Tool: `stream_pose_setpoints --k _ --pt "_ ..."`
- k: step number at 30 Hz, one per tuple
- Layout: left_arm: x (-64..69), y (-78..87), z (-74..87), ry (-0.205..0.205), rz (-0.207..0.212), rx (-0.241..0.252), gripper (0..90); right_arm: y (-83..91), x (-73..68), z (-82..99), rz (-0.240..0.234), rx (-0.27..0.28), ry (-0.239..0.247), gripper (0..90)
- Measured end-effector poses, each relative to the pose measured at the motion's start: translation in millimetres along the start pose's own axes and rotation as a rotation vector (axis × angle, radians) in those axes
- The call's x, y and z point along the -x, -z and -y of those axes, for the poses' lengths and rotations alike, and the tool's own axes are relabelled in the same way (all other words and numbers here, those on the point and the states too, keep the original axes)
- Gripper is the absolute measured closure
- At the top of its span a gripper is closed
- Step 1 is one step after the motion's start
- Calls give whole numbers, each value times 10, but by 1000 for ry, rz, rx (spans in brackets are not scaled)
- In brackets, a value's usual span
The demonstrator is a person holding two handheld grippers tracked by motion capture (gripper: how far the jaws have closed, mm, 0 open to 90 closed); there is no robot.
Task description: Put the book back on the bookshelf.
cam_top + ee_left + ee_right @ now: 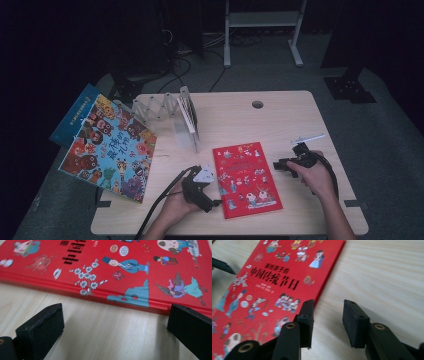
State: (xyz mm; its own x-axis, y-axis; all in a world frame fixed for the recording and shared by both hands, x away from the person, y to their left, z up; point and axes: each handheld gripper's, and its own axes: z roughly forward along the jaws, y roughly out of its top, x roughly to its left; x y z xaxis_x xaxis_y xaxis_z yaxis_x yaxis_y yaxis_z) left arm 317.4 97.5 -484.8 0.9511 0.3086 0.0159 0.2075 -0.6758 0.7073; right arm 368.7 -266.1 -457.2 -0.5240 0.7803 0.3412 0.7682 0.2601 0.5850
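Left gripper (212,192) jaws wide apart, right gripper (276,164) jaws part-closed (both low, nothing between).

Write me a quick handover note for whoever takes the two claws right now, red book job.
Left claw: open, at the red book's left edge, nothing between its jaws.
Right claw: part open, empty, at the book's right edge; one jaw overlaps the cover in the right gripper view.
Red book: lies flat and closed on the table, between both claws.
Colourful book lies at the table's left; the folding rack stands behind.
Done: claws brought to the book.
Left: grip and move it, probably to the rack.
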Motion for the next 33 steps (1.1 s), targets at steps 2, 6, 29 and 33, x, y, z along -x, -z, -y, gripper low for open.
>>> stream_pose_setpoints --k 2,6,29,33 --pt "16 -22 -21 -5 5 1 0 -30 -8 -36 -26 -37 0 616" --pt "34 -54 -48 -2 9 3 0 -106 -38 -114 -57 -84 7 622" --pt "-126 -21 -21 64 -71 -8 0 -337 -31 -535 -68 -311 43 638" --pt "-127 -22 -22 63 -70 -7 0 -386 -3 -541 -96 -318 31 628"
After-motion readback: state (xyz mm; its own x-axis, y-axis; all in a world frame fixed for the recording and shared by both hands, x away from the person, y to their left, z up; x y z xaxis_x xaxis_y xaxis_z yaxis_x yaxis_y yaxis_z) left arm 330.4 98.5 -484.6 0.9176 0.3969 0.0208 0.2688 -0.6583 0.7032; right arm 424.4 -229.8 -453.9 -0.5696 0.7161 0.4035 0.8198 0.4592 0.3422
